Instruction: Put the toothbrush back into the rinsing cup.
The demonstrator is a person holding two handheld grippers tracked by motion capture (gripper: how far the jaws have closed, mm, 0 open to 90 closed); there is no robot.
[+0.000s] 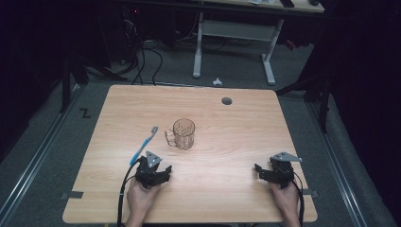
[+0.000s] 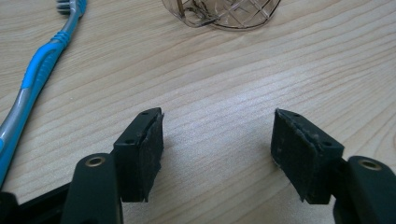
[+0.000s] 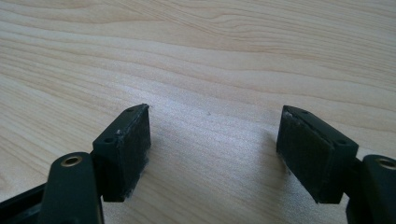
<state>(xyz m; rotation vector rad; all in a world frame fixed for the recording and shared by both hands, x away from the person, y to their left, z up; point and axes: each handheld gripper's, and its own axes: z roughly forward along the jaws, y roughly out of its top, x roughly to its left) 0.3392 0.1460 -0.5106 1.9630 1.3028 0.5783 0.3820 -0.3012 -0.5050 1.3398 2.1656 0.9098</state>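
Glass mug stands upright near the middle of the wooden table in the high view, handle toward the left, with a blue toothbrush lying just beside it on that side. Bare wood spreads wide to the right and toward the far edge, where a grey grommet hole sits. The left gripper and right gripper rest near the front edge, well apart.

Left gripper view: jaws spread apart over bare wood, nothing between them; the mug's cut-pattern base lies ahead, the toothbrush at the left.

Right gripper view: jaws likewise parted, empty, over plain wood grain. No readable writing anywhere.
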